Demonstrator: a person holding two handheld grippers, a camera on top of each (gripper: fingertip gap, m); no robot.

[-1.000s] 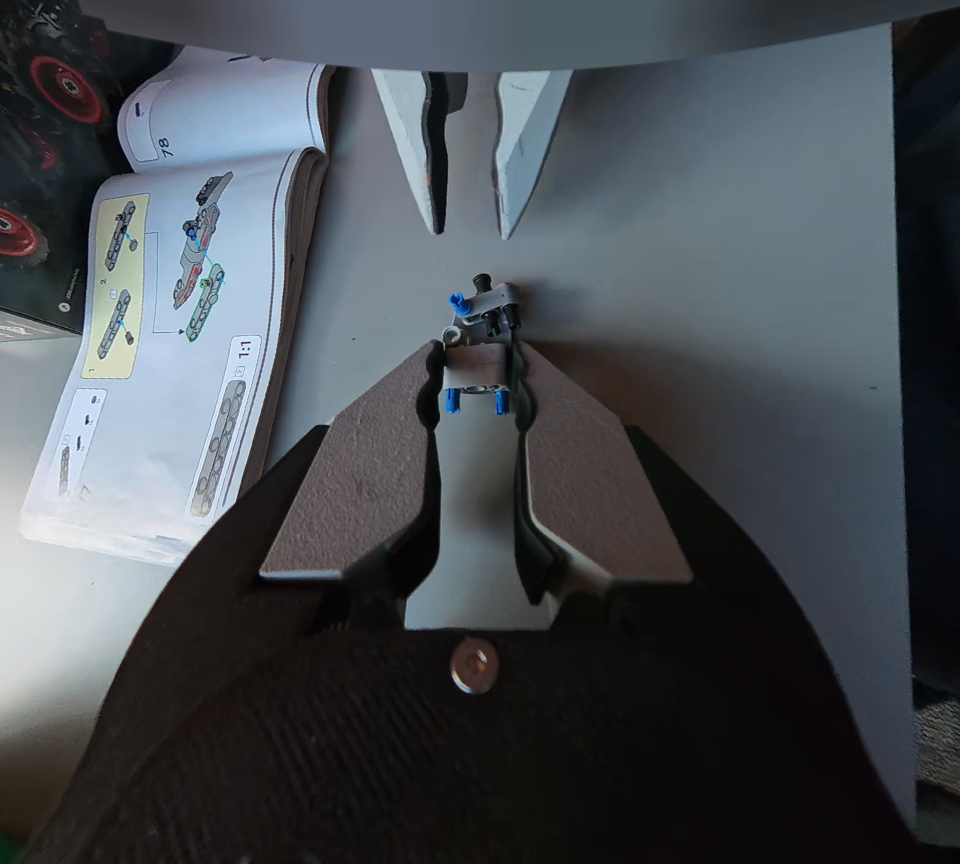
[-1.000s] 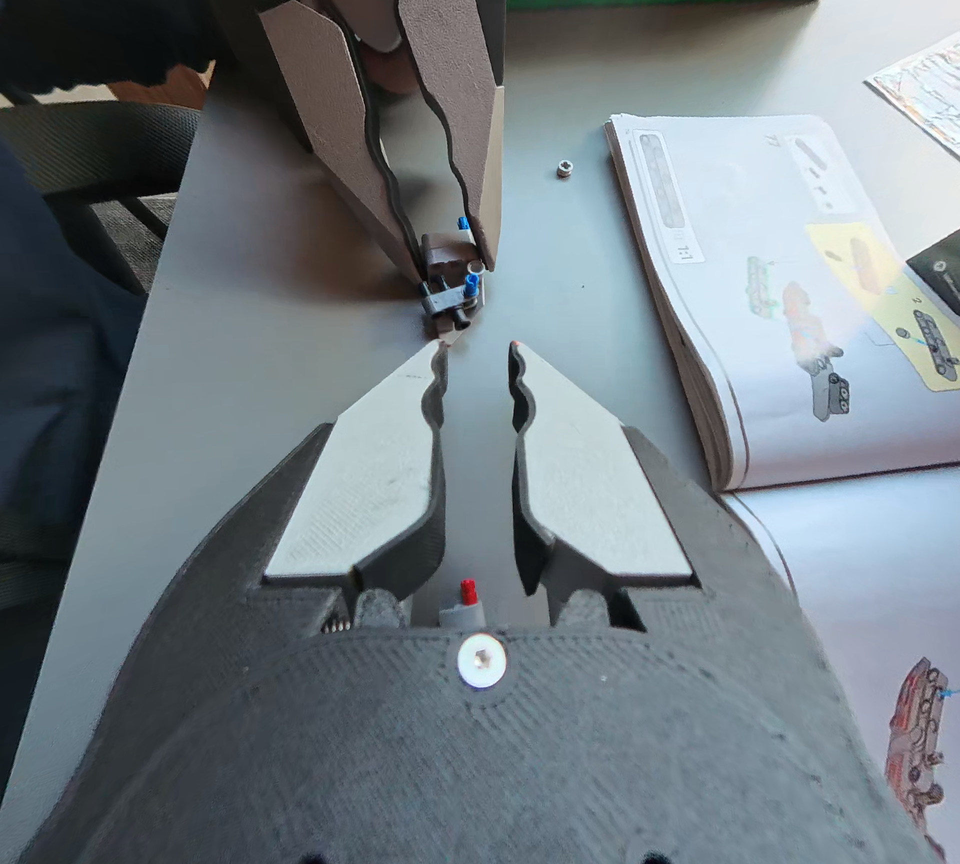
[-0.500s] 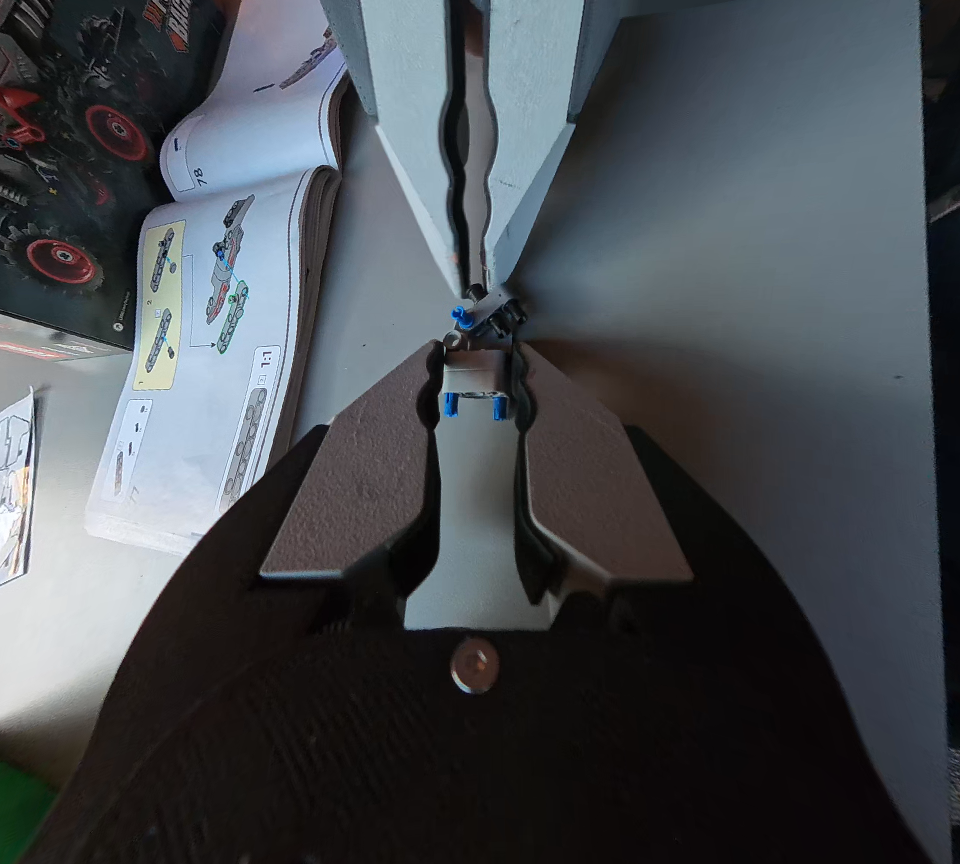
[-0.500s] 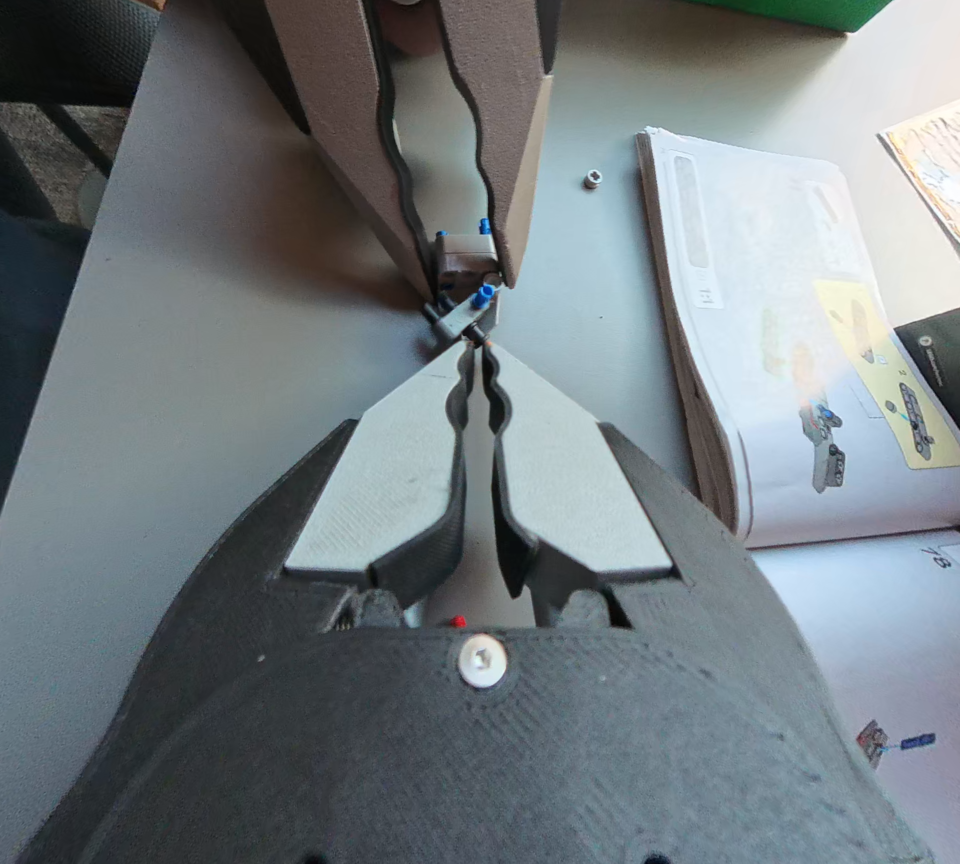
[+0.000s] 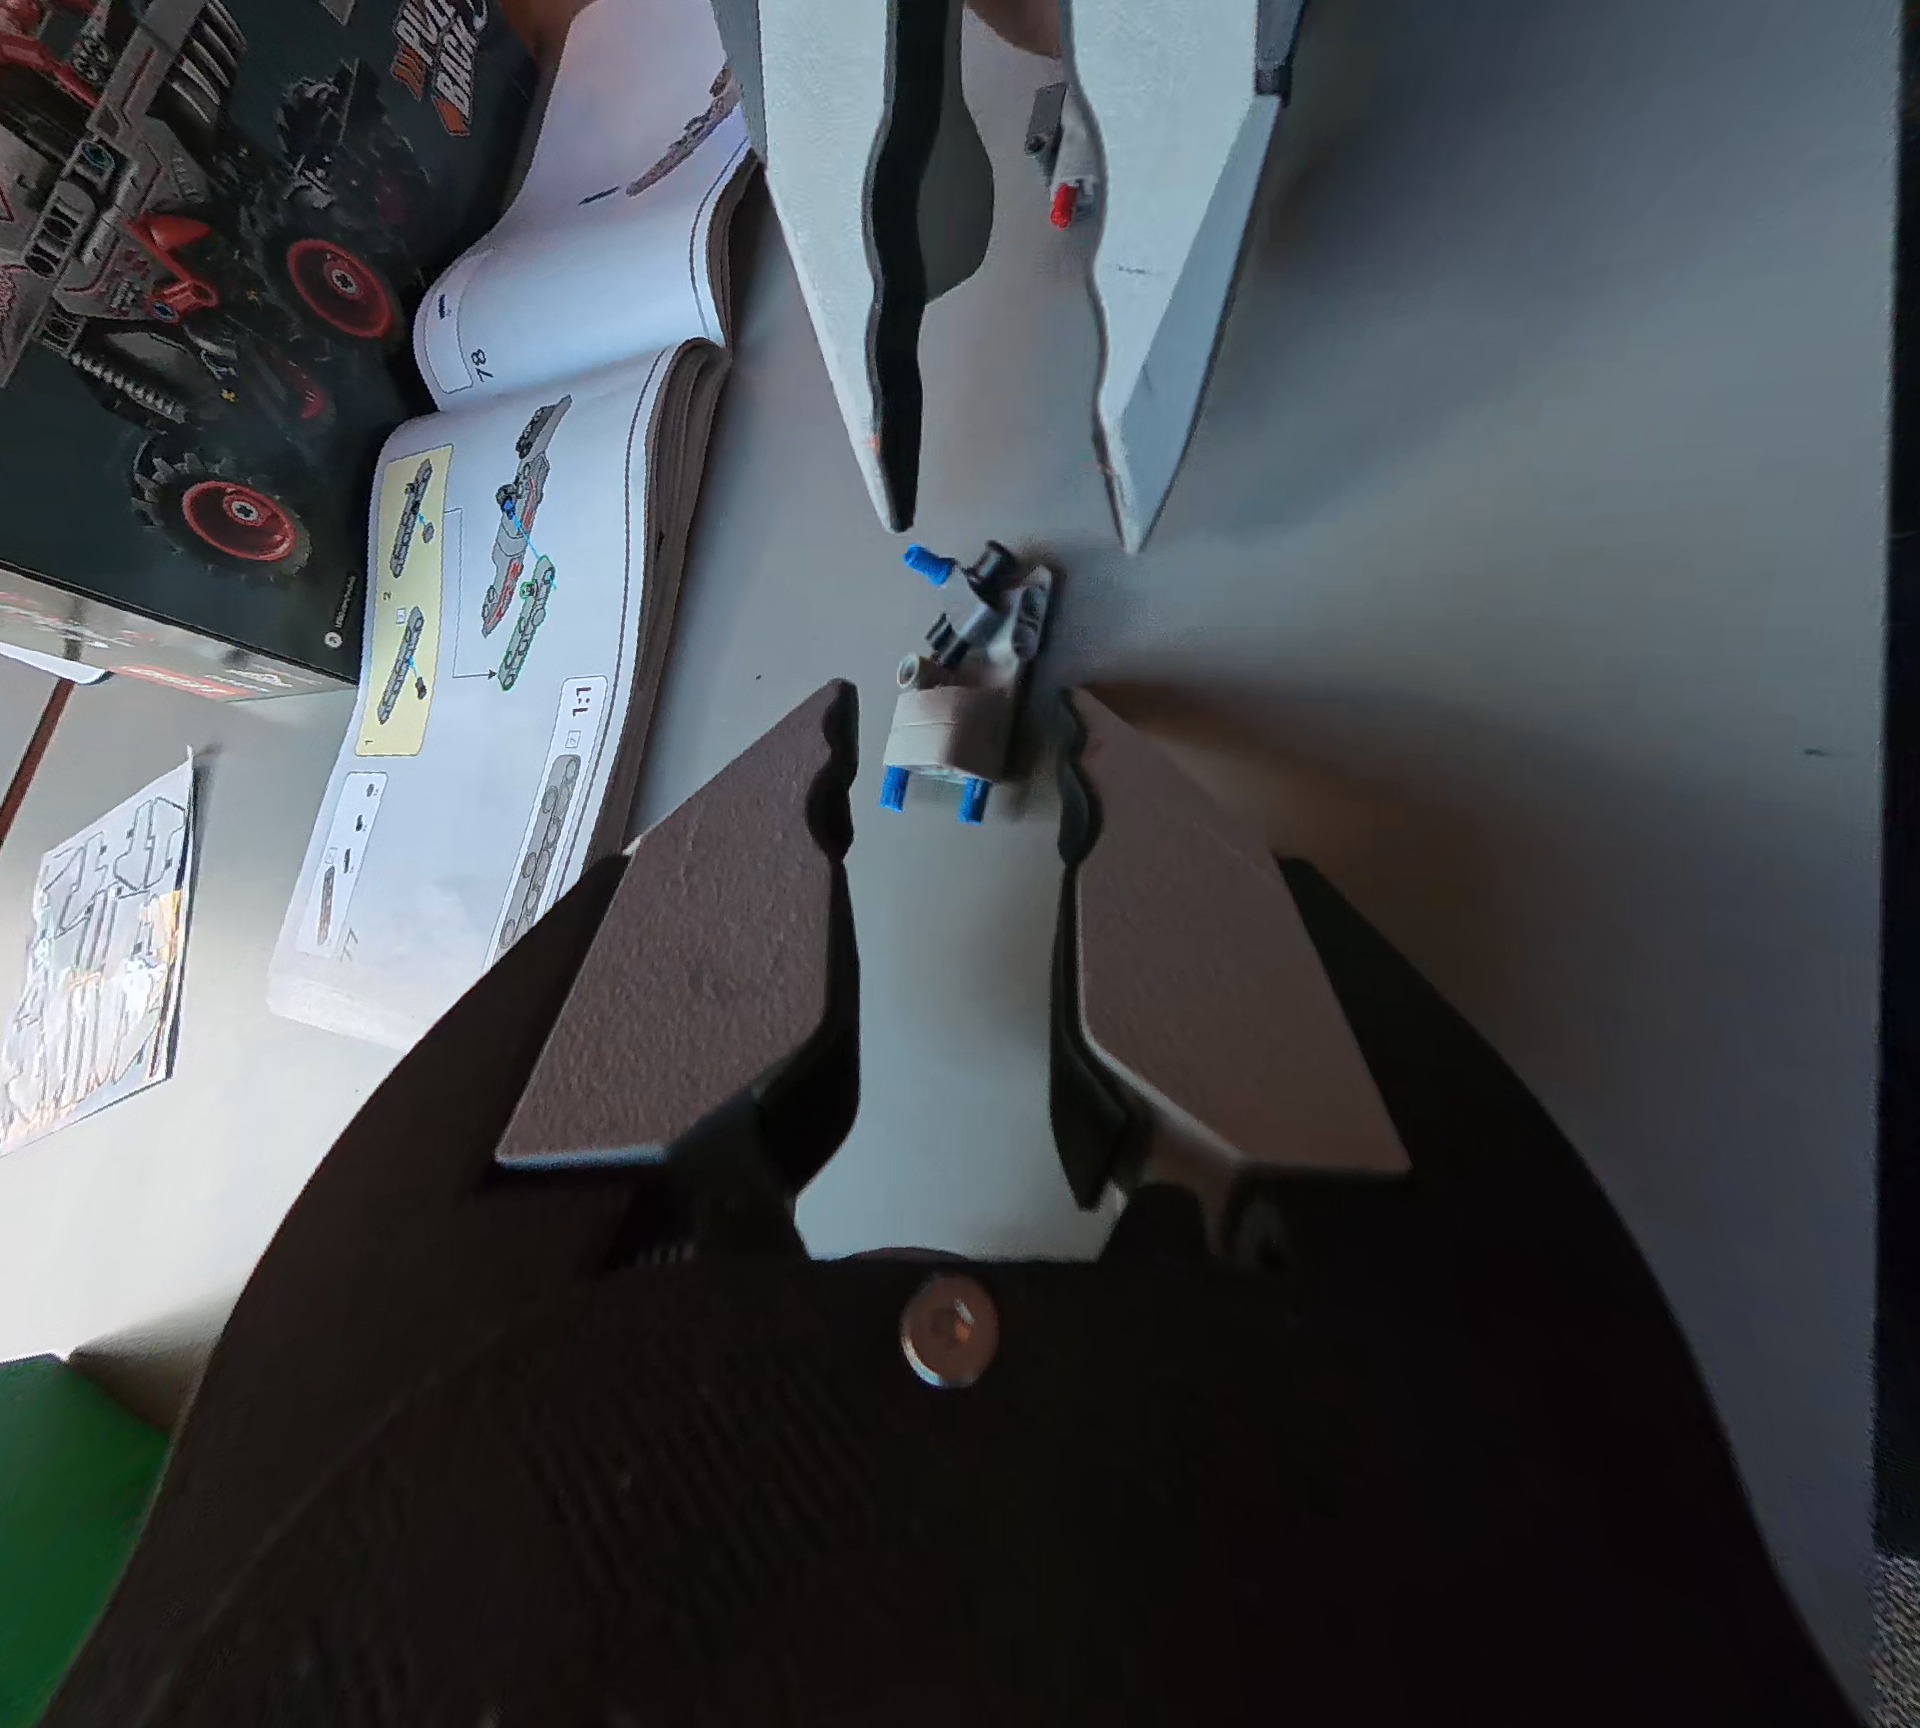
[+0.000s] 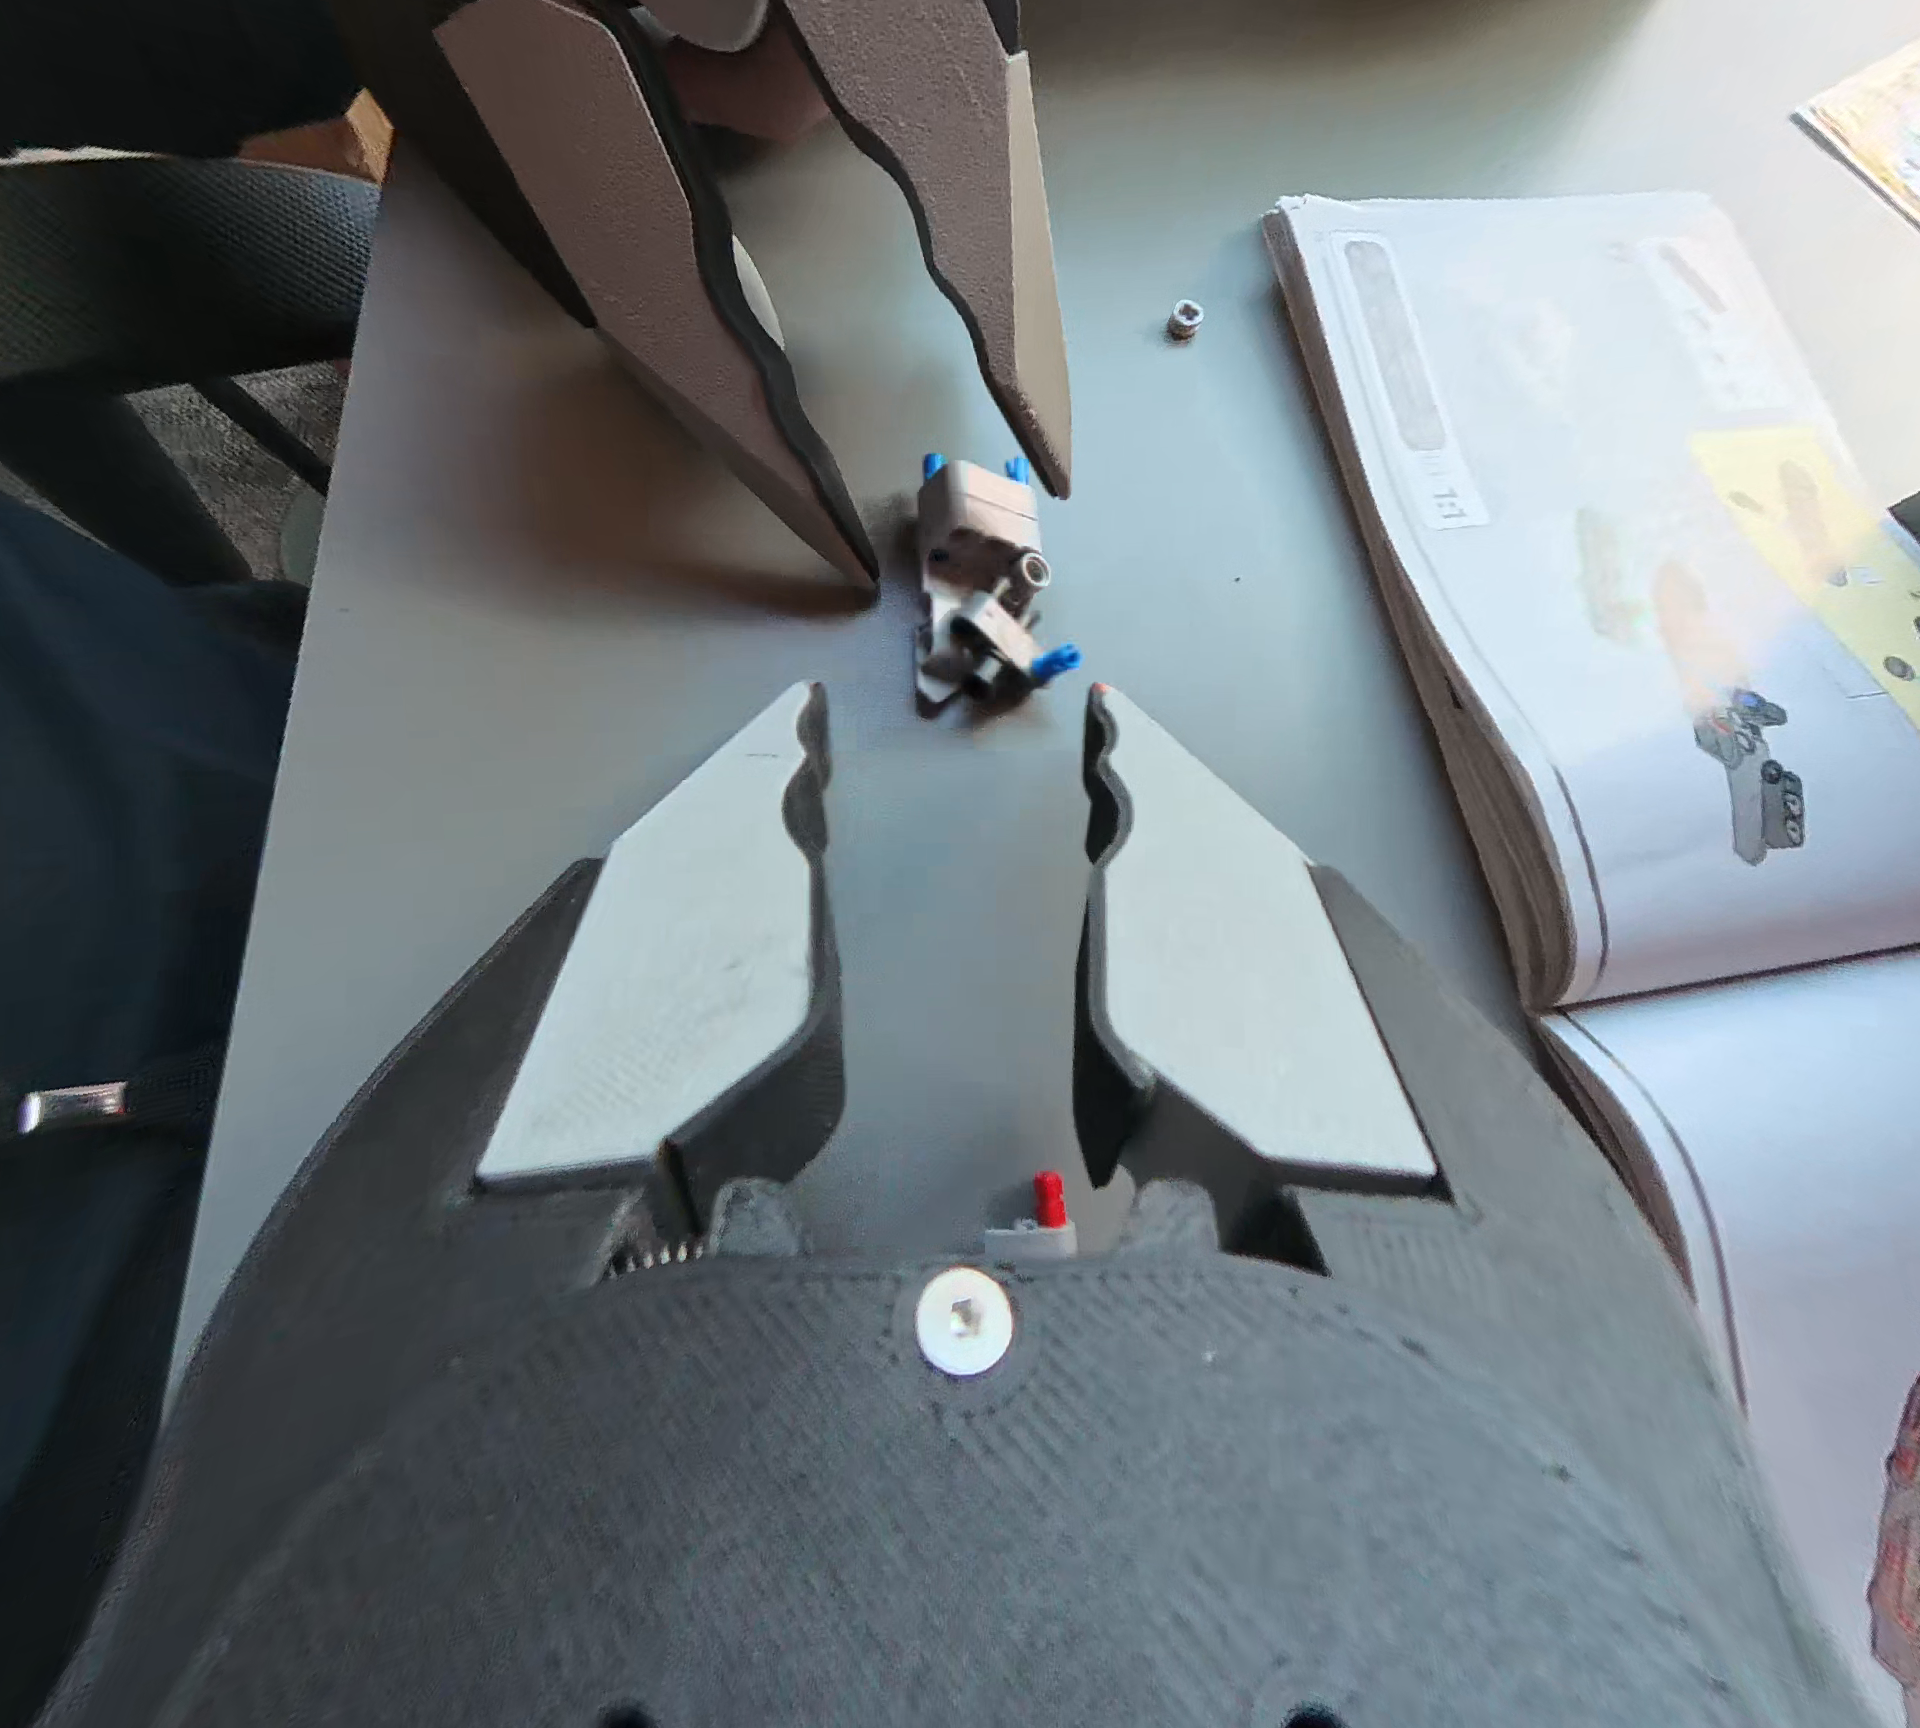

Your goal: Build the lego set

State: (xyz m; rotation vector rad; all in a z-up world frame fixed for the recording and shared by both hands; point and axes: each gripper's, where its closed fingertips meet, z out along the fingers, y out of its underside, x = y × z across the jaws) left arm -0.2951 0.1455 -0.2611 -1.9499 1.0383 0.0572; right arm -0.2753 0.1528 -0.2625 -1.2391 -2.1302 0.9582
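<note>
Small grey lego assembly with blue pins [image 5: 971,679] loose on grey table [image 5: 1455,639], between brown left claw [image 5: 956,722] and pale grey right claw [image 6: 956,722], both spread wide, gripping nothing

A: Where does the left wrist view look from?

B: From behind the left gripper [image 5: 956,712], along its brown fingers, steeply down at the table [image 5: 1455,535]. It sits close.

A: And the right one?

B: It looks from behind the right gripper [image 6: 956,712], along its grey fingers, also down and close. The two face each other.

A: What do they share?

B: The lego piece [image 5: 971,676] lies between both sets of tips, seen from opposite ends [image 6: 982,598]. Each view shows the other gripper across it at the top. The manual [image 5: 499,639] is on the left in one view and on the right [image 6: 1558,587] in the other.
</note>
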